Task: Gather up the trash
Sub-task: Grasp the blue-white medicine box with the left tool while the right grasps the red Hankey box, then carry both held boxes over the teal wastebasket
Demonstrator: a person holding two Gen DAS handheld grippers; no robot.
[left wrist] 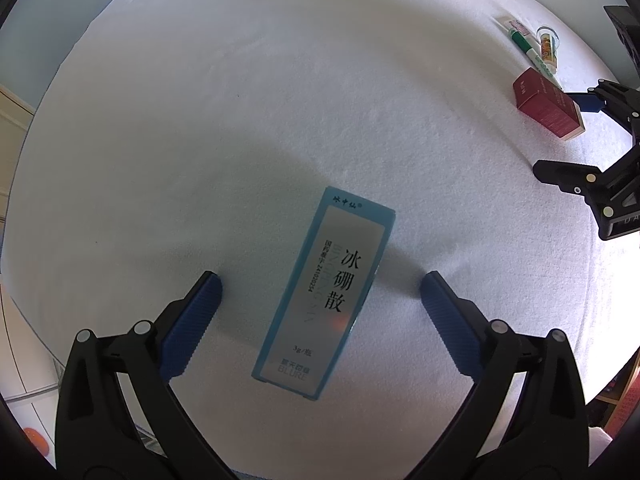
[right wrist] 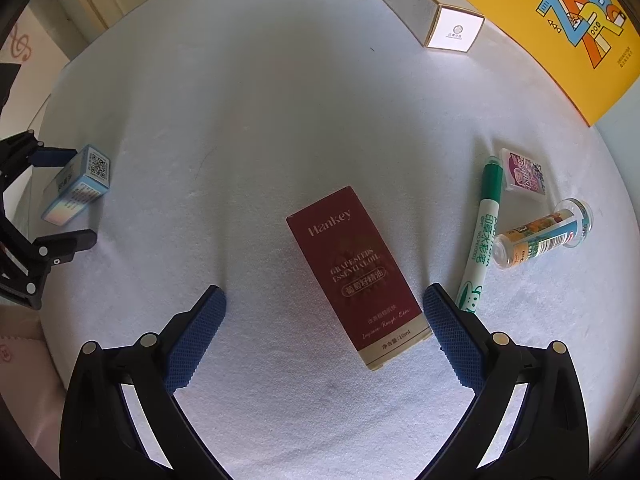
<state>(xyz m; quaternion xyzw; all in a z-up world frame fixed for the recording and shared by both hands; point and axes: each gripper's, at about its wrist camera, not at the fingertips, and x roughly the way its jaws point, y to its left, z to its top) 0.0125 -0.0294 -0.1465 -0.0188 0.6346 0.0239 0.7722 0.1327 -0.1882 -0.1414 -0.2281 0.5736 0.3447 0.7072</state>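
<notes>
Trash on the white cloth (right wrist: 280, 100) — status: collection not yet begun, judging by what lies loose; no bin or bag shows in either view

- Blue box (left wrist: 324, 292): flat on the cloth, lengthwise between the spread jaws of the left gripper (left wrist: 321, 284); both pads stand clear of its long sides, nothing pinched. Seen from the right wrist, this same box lies between the left gripper's two tips
- Red box (right wrist: 354, 276): flat on the cloth between the jaws of the right gripper (right wrist: 325, 298), which stand at their widest; its lower corner lies just beside the right-hand pad, whether touching cannot be told; the left-hand pad is well apart from it. Not gripped
- Green marker (right wrist: 482, 232): outside the right gripper's right-hand jaw, its lower end just beside that pad, running away from it
- Small clear bottle (right wrist: 542, 238): on its side, beyond the marker, farther out from the right-hand jaw
- Small packet (right wrist: 524, 174): just beside the marker's cap, ahead and to the right of the jaws
- White box (right wrist: 432, 12): well ahead of the jaws, near a yellow book (right wrist: 560, 40) at the cloth's far edge

Done: nothing visibly gathered. Left, as a judgement: close on both boxes and carry them off, then the marker, bottle, packet and perhaps the white box
</notes>
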